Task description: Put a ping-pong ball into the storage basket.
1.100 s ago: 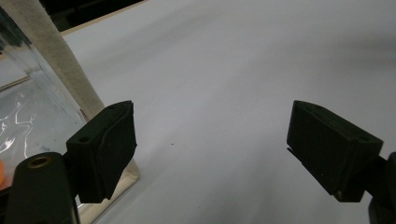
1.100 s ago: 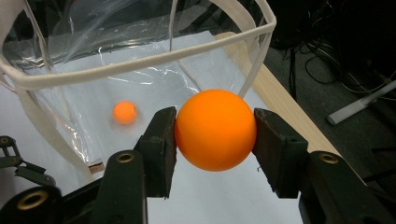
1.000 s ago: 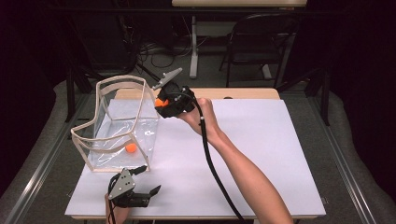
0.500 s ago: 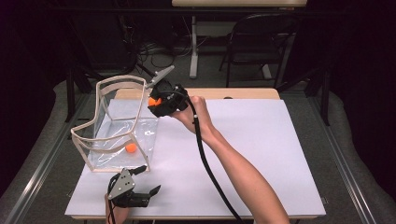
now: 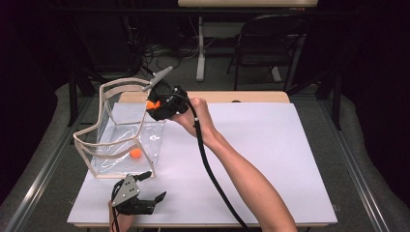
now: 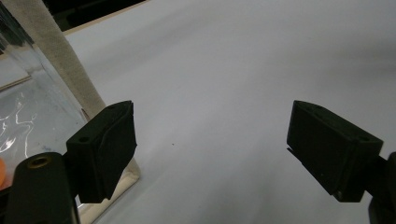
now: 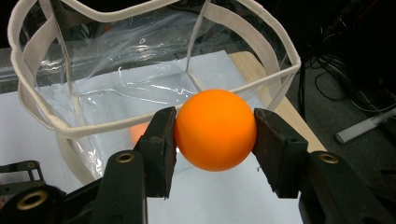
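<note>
Right tool (image 5: 153, 104) clamped on an orange ball (image 7: 215, 129), one black pad pressed against each side of it. Raised at the near-right upper rim of the clear bag (image 5: 121, 140), tilted toward the bag's open top. In the right gripper view, held just before the bag's cream-trimmed rim (image 7: 154, 116), above the white sheet (image 5: 251, 159) covering the table (image 5: 251, 96). Gripped by a bare hand (image 5: 193, 113), forearm stretching away from the bag toward the near edge, black cable (image 5: 212, 179) trailing along it.

Second orange ball (image 5: 136, 153) lying inside the bag, on its bottom, toward the near side; seen dimly through the plastic in the right gripper view (image 7: 138, 132).

Left tool (image 5: 145, 186) resting low on the white sheet, just in front of the bag's near-right corner, with the grey three-cornered plate (image 5: 126, 186) on top. Jaws wide apart, nothing between them, bare white sheet in the gap. In the left gripper view, one pad (image 6: 105, 149) just beside the bag's cream corner strip (image 6: 56, 60), the other pad (image 6: 329, 144) well away from the bag.

Bag standing upright on the sheet, mouth open, clear walls creased and shiny.
</note>
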The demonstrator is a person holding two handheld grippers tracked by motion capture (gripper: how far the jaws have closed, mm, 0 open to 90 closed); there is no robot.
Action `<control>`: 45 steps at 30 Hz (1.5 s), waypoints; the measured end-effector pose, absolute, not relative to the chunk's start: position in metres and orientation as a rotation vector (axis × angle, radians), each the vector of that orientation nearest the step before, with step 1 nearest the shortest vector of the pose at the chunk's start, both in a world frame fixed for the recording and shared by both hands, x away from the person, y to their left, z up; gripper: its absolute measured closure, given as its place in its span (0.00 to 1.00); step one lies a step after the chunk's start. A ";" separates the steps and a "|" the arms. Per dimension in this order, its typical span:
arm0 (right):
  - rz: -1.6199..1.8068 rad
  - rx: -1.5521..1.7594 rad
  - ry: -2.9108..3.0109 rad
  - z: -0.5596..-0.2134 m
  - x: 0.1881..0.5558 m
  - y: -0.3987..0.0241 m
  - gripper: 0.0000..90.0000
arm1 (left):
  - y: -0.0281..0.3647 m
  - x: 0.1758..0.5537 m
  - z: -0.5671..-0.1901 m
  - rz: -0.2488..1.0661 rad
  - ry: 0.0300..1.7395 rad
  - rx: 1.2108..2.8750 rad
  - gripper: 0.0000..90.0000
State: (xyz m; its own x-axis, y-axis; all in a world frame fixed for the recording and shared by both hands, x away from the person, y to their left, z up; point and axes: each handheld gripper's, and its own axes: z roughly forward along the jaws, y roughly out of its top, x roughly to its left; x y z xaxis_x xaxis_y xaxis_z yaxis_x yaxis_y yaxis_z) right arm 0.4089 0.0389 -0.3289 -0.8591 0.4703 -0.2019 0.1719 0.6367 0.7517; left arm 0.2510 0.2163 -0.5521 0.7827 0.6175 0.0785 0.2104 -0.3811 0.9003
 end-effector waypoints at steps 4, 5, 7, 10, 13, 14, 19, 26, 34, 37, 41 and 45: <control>1.083 0.502 2.477 -0.327 0.409 0.042 0.57 | 0.217 0.251 -0.552 0.501 0.623 1.952 0.17; 1.082 0.503 2.478 -0.326 0.409 0.042 0.57 | 0.217 0.251 -0.552 0.499 0.627 1.951 0.17; 1.083 0.501 2.478 -0.326 0.409 0.044 0.57 | 0.217 0.251 -0.552 0.498 0.628 1.949 0.17; 1.084 0.498 2.478 -0.325 0.409 0.046 0.57 | 0.217 0.251 -0.552 0.499 0.623 1.952 0.17; 1.080 0.490 2.482 -0.324 0.408 0.049 0.57 | 0.217 0.251 -0.552 0.499 0.620 1.950 0.17; 1.082 0.488 2.481 -0.324 0.408 0.050 0.57 | 0.217 0.251 -0.552 0.498 0.622 1.951 0.17; 1.079 0.476 2.482 -0.324 0.407 0.055 0.57 | 0.217 0.251 -0.552 0.497 0.622 1.951 0.17; 1.092 0.470 2.473 -0.324 0.407 0.061 0.57 | 0.217 0.251 -0.552 0.498 0.620 1.951 0.17; 1.091 0.447 2.481 -0.324 0.404 0.071 0.57 | 0.217 0.251 -0.552 0.498 0.618 1.950 0.17; 1.098 0.443 2.479 -0.325 0.404 0.074 0.57 | 0.217 0.251 -0.552 0.499 0.619 1.953 0.18; 1.088 0.435 2.486 -0.328 0.404 0.079 0.57 | 0.217 0.251 -0.552 0.498 0.618 1.952 0.18; 1.086 0.434 2.490 -0.330 0.405 0.082 0.57 | 0.217 0.250 -0.552 0.498 0.619 1.951 0.18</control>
State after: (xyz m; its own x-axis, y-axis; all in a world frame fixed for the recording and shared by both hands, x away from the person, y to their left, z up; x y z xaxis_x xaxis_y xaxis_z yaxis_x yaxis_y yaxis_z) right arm 0.4047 0.0819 -0.3304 -0.8767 0.4253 -0.2246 0.1247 0.6520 0.7479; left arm 0.2503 0.2172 -0.5520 0.7851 0.6144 0.0780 0.2082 -0.3804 0.9011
